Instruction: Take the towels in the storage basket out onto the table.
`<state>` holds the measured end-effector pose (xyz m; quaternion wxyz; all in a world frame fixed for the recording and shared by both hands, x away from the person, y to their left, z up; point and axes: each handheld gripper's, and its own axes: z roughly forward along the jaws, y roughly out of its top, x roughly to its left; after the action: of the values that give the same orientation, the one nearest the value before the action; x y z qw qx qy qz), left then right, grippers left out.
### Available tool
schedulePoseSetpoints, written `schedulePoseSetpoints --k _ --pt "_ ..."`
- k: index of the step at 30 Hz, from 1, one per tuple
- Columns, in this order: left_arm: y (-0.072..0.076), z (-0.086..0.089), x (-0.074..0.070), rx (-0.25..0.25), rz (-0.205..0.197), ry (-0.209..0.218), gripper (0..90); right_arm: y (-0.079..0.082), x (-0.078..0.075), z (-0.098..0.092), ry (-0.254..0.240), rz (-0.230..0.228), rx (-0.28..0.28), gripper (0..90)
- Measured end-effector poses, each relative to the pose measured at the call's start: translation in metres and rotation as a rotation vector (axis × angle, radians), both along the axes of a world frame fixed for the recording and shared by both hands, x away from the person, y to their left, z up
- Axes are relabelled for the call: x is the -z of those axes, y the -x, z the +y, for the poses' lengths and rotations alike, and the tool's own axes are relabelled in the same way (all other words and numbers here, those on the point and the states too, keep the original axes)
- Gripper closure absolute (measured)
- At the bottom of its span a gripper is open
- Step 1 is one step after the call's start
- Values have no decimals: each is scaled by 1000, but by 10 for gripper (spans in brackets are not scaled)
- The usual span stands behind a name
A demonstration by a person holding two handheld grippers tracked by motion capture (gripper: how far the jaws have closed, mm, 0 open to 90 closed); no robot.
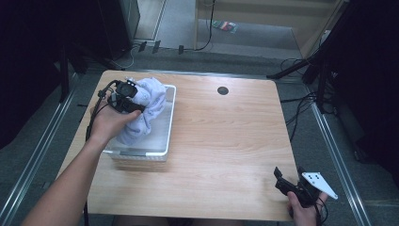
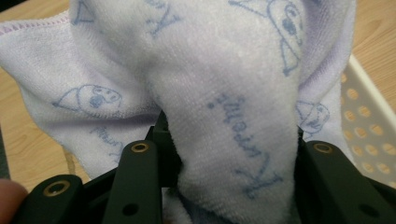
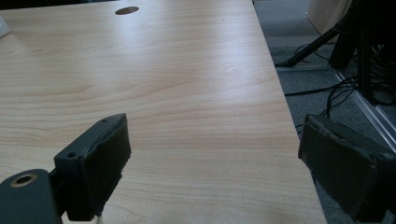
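Note:
A pale lilac towel (image 1: pixel 147 106) with blue cartoon prints hangs bunched over a white perforated basket (image 1: pixel 160 151) at the table's left. My left gripper (image 1: pixel 134 102) is held above the basket and is shut on the towel. In the left gripper view the towel (image 2: pixel 224 93) is pinched between the black jaws, with the basket wall (image 2: pixel 369 121) at the right. My right gripper (image 1: pixel 289 176) rests at the table's front right corner, jaws wide open and holding nothing. In the right gripper view its pads (image 3: pixel 105 158) frame bare wood.
The wooden table (image 1: pixel 226 141) has a round cable hole (image 1: pixel 223 90) near its far edge. In the right gripper view the same cable hole (image 3: pixel 127 10) lies far ahead. Cables and dark stands (image 1: pixel 324 75) surround the table on the floor.

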<state>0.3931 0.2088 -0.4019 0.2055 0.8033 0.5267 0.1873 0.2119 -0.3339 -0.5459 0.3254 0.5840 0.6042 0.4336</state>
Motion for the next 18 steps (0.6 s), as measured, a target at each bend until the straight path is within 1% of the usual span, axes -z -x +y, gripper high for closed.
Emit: schedulePoseSetpoints --k 3,6,11,18 --pt "0 1 -7 1 -4 33 573 0 0 0 0 1 -3 97" --pt "0 -1 -12 7 -4 26 571 0 0 0 1 1 -7 107" --pt "1 -7 -25 27 -23 13 569 0 0 0 1 2 -6 107" --pt "2 -13 -43 39 -43 21 565 -1 0 0 2 1 -5 108"
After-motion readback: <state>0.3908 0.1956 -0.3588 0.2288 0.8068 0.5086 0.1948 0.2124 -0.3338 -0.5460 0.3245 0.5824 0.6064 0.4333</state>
